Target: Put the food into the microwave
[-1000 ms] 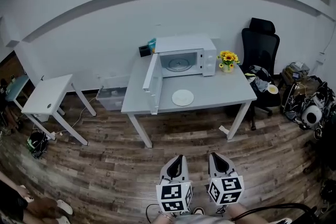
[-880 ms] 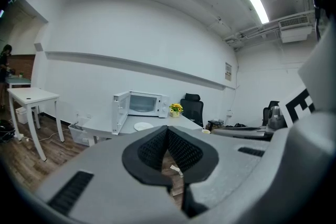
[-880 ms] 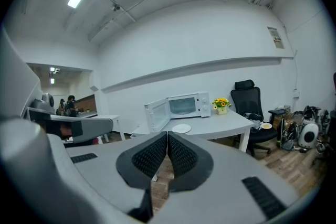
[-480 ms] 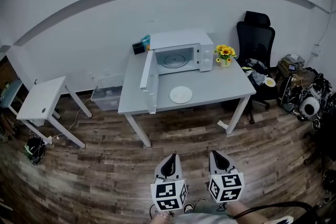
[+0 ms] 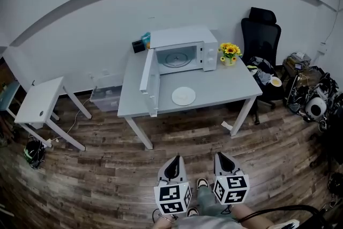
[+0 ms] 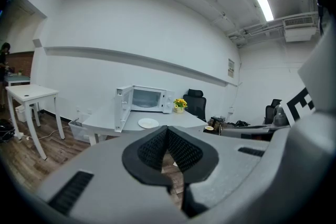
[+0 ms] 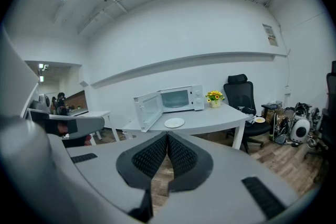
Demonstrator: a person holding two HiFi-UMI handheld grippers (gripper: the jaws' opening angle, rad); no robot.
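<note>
Nothing of the task looks done yet. The plate [image 5: 183, 96] lies on the desk [image 5: 233, 88] just in front of the microwave [image 5: 187, 50], whose door [image 5: 149, 81] stands open. Whether food sits on the plate is too small to tell. The left gripper [image 5: 173, 162] and right gripper [image 5: 221, 160] hang side by side, well short of the desk and pointing toward it, each with its jaws together on nothing.

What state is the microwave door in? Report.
Open: the microwave door stands swung out to the left, leaving the cavity of the microwave exposed.
</note>
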